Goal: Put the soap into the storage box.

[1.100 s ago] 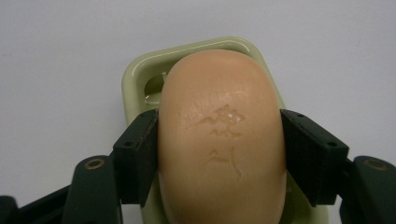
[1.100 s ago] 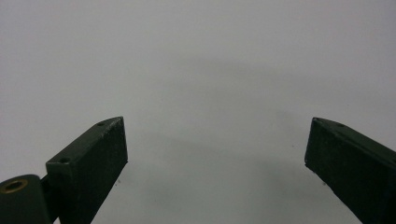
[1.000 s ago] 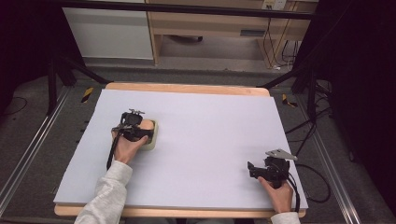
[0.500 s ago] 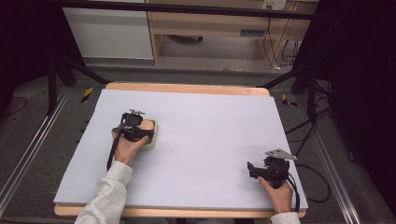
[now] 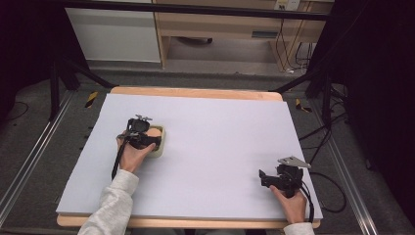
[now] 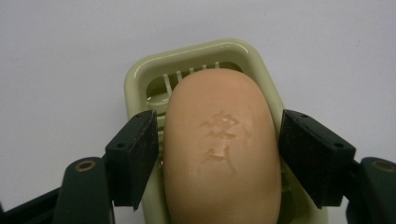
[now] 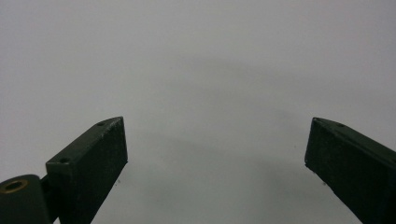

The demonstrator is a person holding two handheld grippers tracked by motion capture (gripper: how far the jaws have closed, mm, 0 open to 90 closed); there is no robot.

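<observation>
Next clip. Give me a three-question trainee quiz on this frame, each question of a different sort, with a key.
1. True or false: the bar of soap lies in the pale green soap dish.
2. Multiple choice: the left gripper has its jaws
A. on either side of the soap, with a slight gap showing at each side
B. closed together above the dish
C. clamped on the dish rim
3. Fill in: the right gripper, held near the table's right front corner, has its jaws ____ over the bare white table cover.

Key: 1 true. 2 A. 3 open.
</observation>
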